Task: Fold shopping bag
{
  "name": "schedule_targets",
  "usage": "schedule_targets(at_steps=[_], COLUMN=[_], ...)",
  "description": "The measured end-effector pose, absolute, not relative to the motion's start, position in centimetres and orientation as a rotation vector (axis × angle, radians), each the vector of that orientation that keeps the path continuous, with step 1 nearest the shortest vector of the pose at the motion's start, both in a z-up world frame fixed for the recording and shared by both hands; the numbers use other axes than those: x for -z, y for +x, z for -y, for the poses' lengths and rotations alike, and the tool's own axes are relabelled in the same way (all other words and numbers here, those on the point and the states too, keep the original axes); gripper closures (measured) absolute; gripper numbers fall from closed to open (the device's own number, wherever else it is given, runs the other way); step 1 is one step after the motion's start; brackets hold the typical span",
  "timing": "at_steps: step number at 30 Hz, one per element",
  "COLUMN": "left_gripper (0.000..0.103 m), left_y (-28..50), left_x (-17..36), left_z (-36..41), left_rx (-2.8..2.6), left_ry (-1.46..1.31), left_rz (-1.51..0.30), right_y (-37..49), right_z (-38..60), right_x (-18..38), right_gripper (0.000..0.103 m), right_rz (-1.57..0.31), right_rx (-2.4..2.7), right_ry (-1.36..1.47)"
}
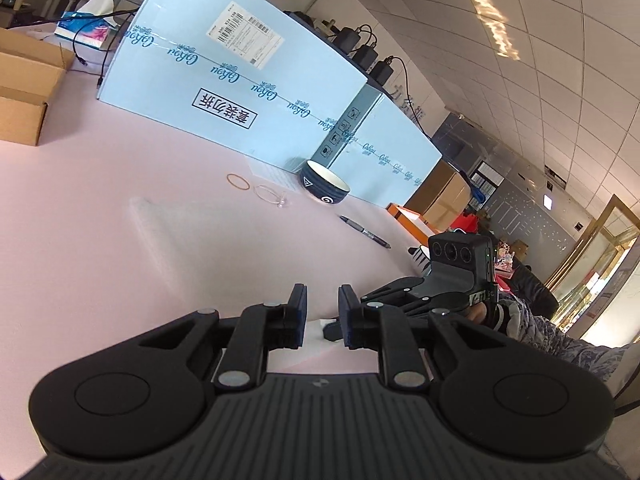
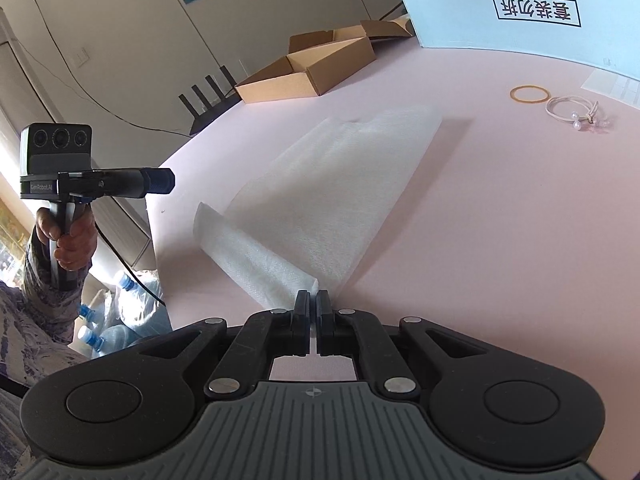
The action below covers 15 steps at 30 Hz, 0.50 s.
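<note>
A white non-woven shopping bag (image 2: 332, 192) lies flat on the pink table (image 2: 500, 260), with its near-left edge curled over in a loose roll (image 2: 248, 248). My right gripper (image 2: 313, 300) is shut on the bag's near corner. In the right wrist view, a hand holds my left gripper (image 2: 170, 181) in the air beyond the table's left edge, clear of the bag. In its own view the left gripper (image 1: 323, 307) stands slightly open with nothing between its pads; a bit of the bag (image 1: 314, 326) shows through the gap.
Large pale blue cartons (image 1: 240, 72) wall off the far side. In front of them sit a dark bowl (image 1: 324, 186), a rubber band (image 2: 529, 93), a hair tie (image 2: 572, 111) and a pen (image 1: 365, 232). An open cardboard box (image 2: 316, 68) lies at the far left. Water bottles (image 2: 132, 308) stand on the floor.
</note>
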<state>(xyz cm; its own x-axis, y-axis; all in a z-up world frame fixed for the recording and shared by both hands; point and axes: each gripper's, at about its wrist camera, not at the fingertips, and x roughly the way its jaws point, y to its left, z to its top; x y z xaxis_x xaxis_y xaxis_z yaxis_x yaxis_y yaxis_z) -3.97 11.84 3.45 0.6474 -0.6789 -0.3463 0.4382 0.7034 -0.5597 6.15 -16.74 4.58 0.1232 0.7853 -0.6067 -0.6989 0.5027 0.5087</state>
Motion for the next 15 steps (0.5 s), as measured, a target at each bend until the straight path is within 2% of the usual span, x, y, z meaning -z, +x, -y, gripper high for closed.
schedule_targets(at_steps=[2,8,15], left_gripper=[0.097,0.097,0.100], left_y=[-3.5,-2.9,-2.7], left_x=[-2.6,-1.0,0.9], left_z=[-10.3,-8.6,-10.8], left_rx=[0.663,0.635,0.533], left_ry=[-0.428,-0.351,-0.352], left_rz=[-0.580,-0.636,-0.710], right_y=[6.1,6.1,6.0], right_z=[16.7,16.8,16.8], right_x=[-4.6,-4.4,-4.2], right_gripper=[0.102,0.102,0.102], right_rz=[-0.953,-0.947,-0.936], right_rx=[-1.083,-1.091,-1.092], right_ry=[0.102,0.107,0.125])
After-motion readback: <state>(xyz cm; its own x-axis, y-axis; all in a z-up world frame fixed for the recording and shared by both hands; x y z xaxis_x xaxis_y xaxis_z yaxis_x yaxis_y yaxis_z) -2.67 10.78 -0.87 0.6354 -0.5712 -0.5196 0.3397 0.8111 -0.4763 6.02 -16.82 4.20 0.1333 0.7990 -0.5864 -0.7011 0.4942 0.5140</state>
